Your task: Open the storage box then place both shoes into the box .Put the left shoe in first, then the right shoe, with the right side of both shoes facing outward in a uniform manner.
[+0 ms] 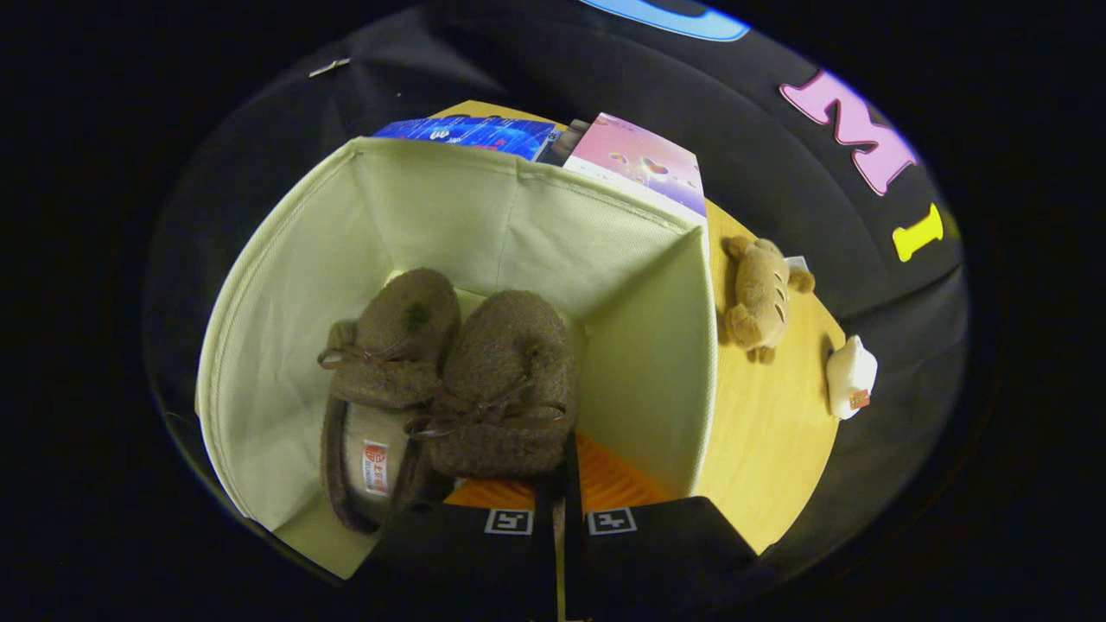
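While the gripper (562, 484) looks down into the open storage box (285, 285), its two fingers stand close together with only a thin slit between them, and the heel wall of the right-hand shoe (510, 389) seems to be pinched in that slit, so the tool is clenched on that shoe as far as the view lets me judge. The box is a pale green fabric one with its top open, and it sits on a yellow wooden table (769, 432).

Both shoes are inside the box, lying on its floor side by side and touching along their inner edges, toes pointing to the far wall. They are brown fuzzy slippers with thin laces tied in bows. The left-hand shoe (384, 363) lies near the left wall of the box, and its pale insole with a small label shows at the near end. The right-hand shoe sits just ahead of the fingers, its heel at the fingertips, with a gap between it and the right wall of the box.

Beyond the far wall of the box, two flat cards or booklets lean up over its rim: a blue one (471, 134) on the left and a pink one (644, 160) on the right. On the table to the right of the box lies a brown plush toy (760, 298), and further right, near the table edge, a small white plush toy (851, 376), well apart from the box.
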A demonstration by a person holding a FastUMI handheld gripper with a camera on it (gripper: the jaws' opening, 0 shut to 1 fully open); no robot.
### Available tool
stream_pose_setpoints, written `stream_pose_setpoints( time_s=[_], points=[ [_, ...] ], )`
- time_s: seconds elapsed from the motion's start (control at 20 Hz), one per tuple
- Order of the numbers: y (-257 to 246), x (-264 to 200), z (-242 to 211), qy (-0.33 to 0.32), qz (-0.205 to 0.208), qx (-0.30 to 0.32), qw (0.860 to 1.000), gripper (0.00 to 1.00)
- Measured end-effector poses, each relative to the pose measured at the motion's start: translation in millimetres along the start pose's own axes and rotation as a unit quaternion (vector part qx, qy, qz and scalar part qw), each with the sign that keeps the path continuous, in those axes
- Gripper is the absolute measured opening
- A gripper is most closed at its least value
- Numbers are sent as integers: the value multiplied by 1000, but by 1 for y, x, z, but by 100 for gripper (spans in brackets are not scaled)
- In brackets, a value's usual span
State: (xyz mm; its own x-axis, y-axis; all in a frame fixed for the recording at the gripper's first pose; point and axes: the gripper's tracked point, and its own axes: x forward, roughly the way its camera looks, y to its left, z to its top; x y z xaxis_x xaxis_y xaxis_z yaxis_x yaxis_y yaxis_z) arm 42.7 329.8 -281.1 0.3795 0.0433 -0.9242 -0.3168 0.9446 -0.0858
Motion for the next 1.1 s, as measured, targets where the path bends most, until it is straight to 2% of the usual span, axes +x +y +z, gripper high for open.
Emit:
stream_pose_setpoints(
  time_s=[0.05,0.2,0.3,0.65,0.8,1.1],
  points=[
    [4,0,0,4,4,-3,1000,11],
    [3,3,-3,10,5,-11,1000,10],
    [8,0,0,2,15,-13,1000,18],
    [21,-24,6,-44,35,-47,997,87],
    [16,-42,12,-77,43,-47,995,96],
    [-16,-98,21,-172,48,-50,983,98]
  ],
)
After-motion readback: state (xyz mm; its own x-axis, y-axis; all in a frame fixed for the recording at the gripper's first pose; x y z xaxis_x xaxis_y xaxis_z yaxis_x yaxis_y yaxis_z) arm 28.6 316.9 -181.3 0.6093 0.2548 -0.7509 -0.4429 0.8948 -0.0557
